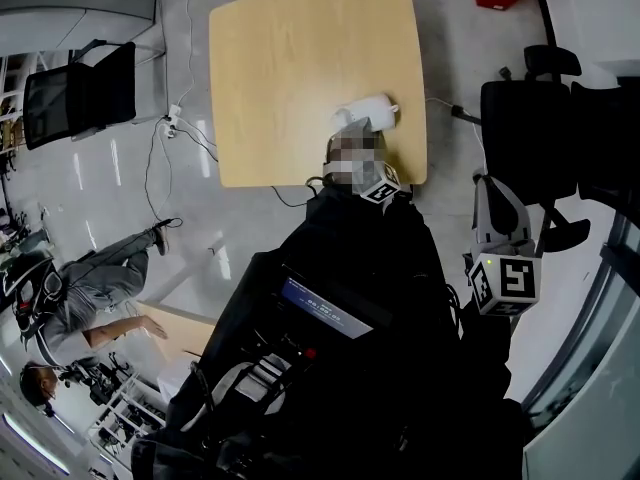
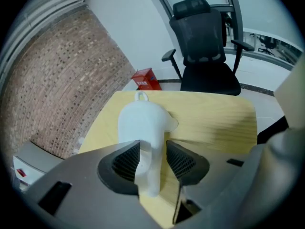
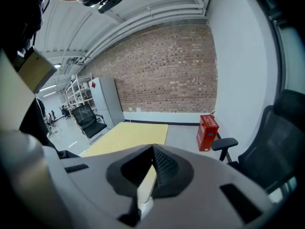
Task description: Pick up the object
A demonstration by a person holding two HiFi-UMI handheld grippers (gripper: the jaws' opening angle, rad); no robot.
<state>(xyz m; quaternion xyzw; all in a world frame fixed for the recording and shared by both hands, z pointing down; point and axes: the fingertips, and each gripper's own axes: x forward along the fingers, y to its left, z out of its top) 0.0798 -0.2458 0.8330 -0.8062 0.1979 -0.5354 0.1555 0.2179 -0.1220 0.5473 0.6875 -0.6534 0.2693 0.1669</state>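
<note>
white object (image 2: 142, 120) sitting on the wooden table (image 2: 214, 120) near its edge, left gripper (image 2: 153, 150) standing open over the table, jaws flanking the object's narrow end, right gripper (image 3: 151, 156) hanging beside the table, closed, holding nothing

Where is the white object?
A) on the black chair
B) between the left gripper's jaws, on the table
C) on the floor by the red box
B: the white object sits on the table between the left gripper's parted jaws.
</note>
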